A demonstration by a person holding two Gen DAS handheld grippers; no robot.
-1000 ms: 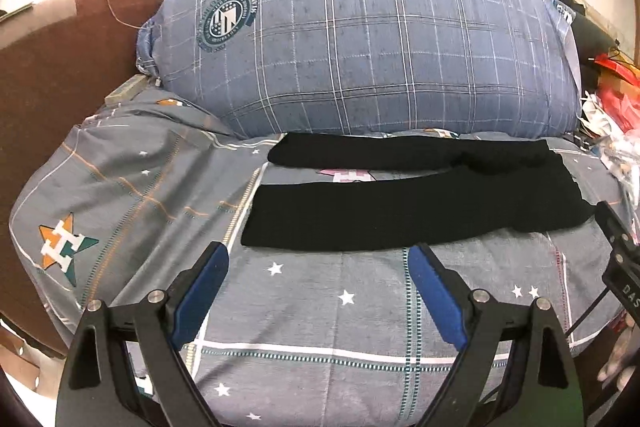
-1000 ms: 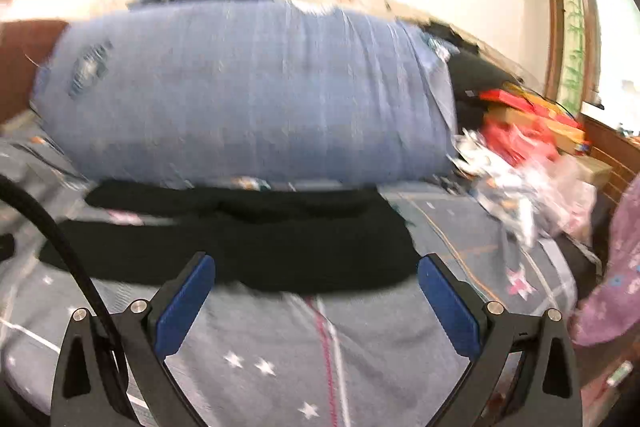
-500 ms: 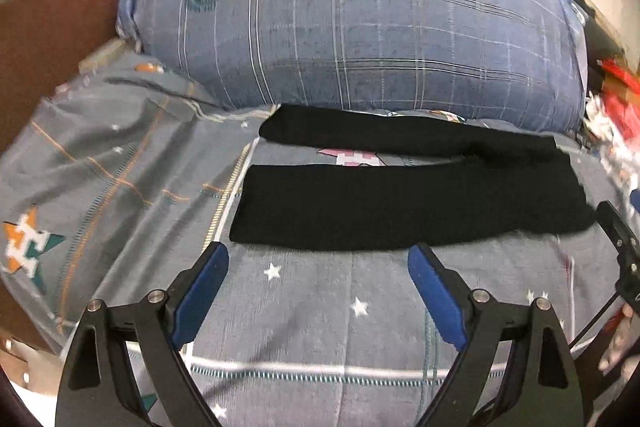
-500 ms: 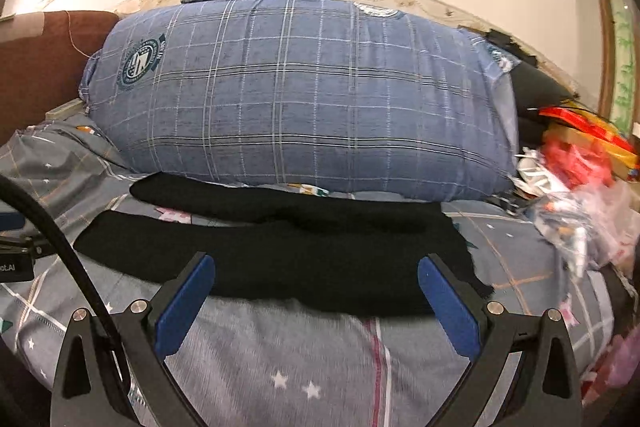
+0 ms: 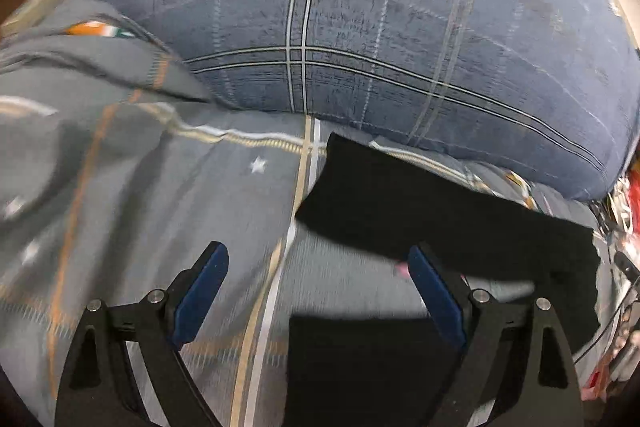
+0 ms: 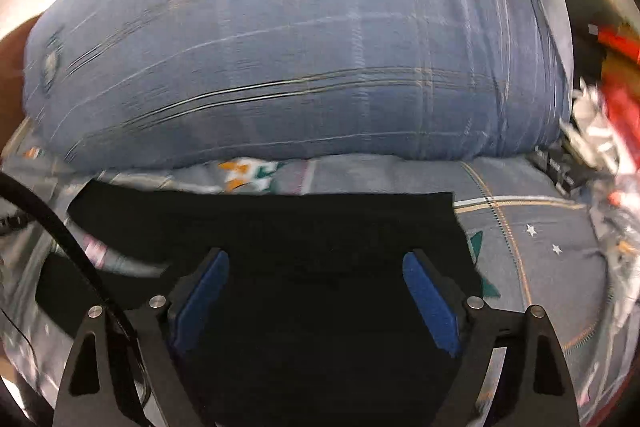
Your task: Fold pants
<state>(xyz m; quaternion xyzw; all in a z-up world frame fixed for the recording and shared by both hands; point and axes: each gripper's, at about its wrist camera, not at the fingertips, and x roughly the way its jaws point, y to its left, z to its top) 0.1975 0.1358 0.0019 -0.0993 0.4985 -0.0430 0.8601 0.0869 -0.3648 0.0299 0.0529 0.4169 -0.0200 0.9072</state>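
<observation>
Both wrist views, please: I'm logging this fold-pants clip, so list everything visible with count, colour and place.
pants: one pair, black, flat on the bedsheet, two legs reaching toward the left gripper's side.
pillow: one, blue plaid, large, behind the pants.
bedsheet: one, grey with stars and stripes, under everything.
clutter: red and silvery items, too blurred to count, right edge of the bed.
cable: one, black, crossing the right view's left side.
left gripper: black with blue pads, open, over the leg ends.
right gripper: same colours, open, over the pants' wide end.
</observation>
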